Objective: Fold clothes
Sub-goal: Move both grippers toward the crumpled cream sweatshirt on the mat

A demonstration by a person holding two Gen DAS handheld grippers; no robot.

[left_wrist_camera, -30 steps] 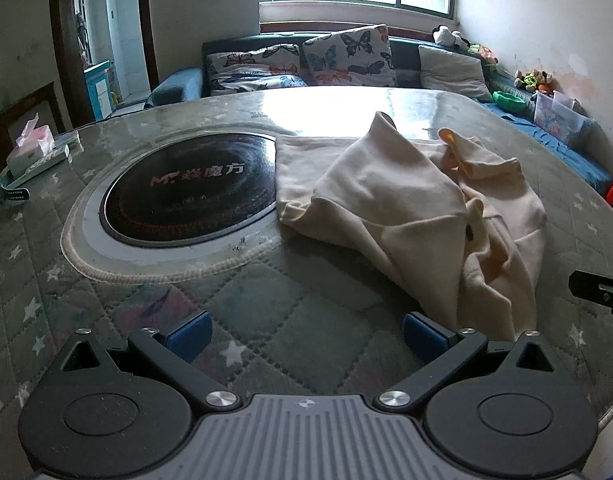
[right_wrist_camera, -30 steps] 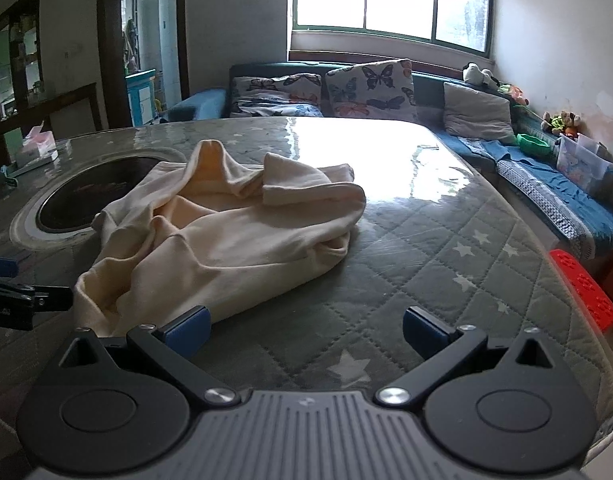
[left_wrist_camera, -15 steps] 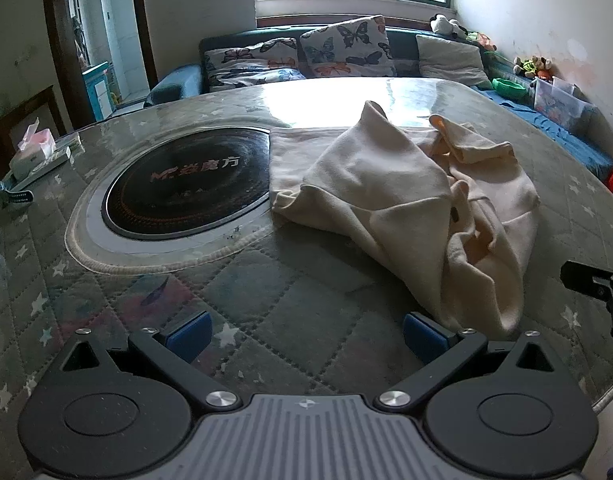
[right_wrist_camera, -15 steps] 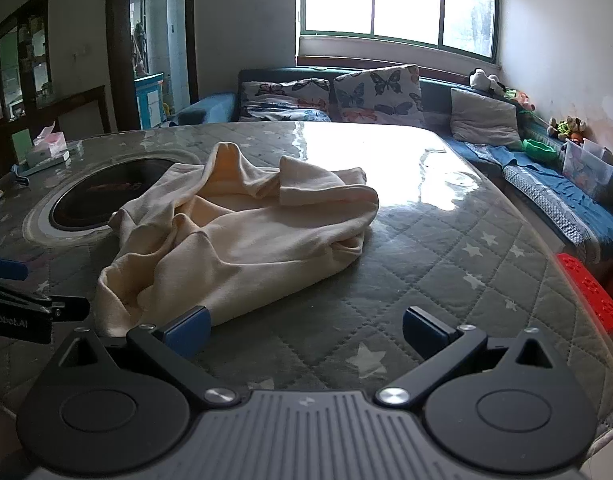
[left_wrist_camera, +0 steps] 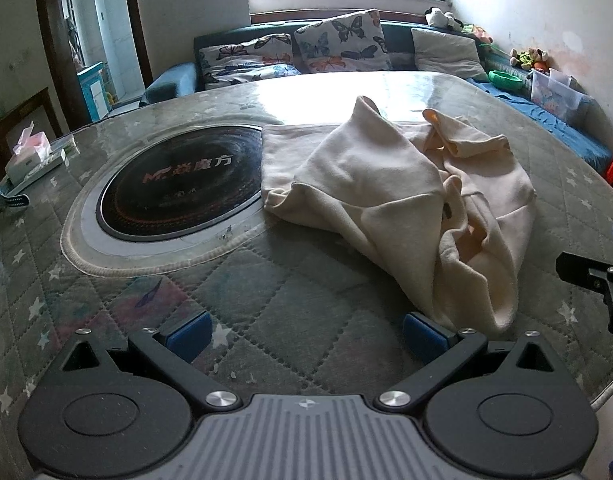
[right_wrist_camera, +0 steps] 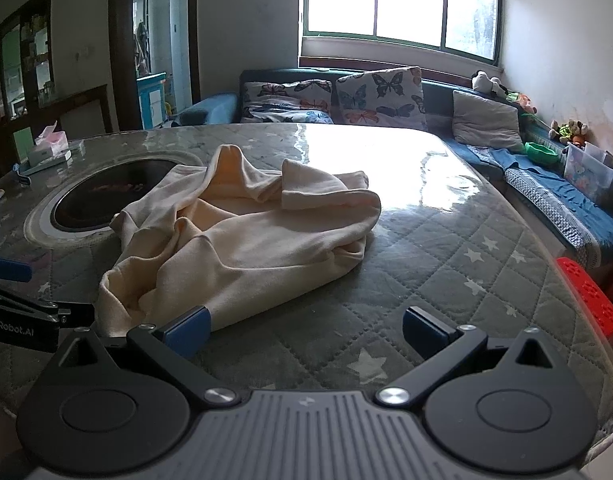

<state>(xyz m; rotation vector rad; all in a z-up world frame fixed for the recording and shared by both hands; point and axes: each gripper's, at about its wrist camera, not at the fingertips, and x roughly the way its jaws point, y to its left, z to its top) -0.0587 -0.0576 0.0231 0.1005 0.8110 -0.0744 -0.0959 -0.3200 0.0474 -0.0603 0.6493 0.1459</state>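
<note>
Cream garment [left_wrist_camera: 410,200] lies crumpled in a loose heap on the round table [left_wrist_camera: 266,312], toward the table's right side as the left wrist view shows it, its flat left portion just reaching the rim of the round black induction plate [left_wrist_camera: 178,188] set into the table's middle. A tissue box [left_wrist_camera: 28,156] sits by the table's far left edge, well apart from the cloth. Beyond the far edge runs a sofa with butterfly cushions [right_wrist_camera: 380,96] under a bright window.

Left gripper [left_wrist_camera: 304,330] hovers over the near edge with its blue-padded fingers spread wide and nothing between them; its right pad sits just beside the garment's nearest hanging fold. Right gripper [right_wrist_camera: 306,330] is likewise spread wide and empty, its left pad just in front of the garment's near hem.

Compared with a second ago, both grippers have come slightly nearer the cloth, which fills a little more of each view; the garment's heap looks unchanged.

The cloth is soft, matte knit, bunched into rounded ridges with one peak standing up at the back. The table wears a grey quilted cover with a diamond stitch and white stars, glossy under a clear sheet where the window reflects.
</note>
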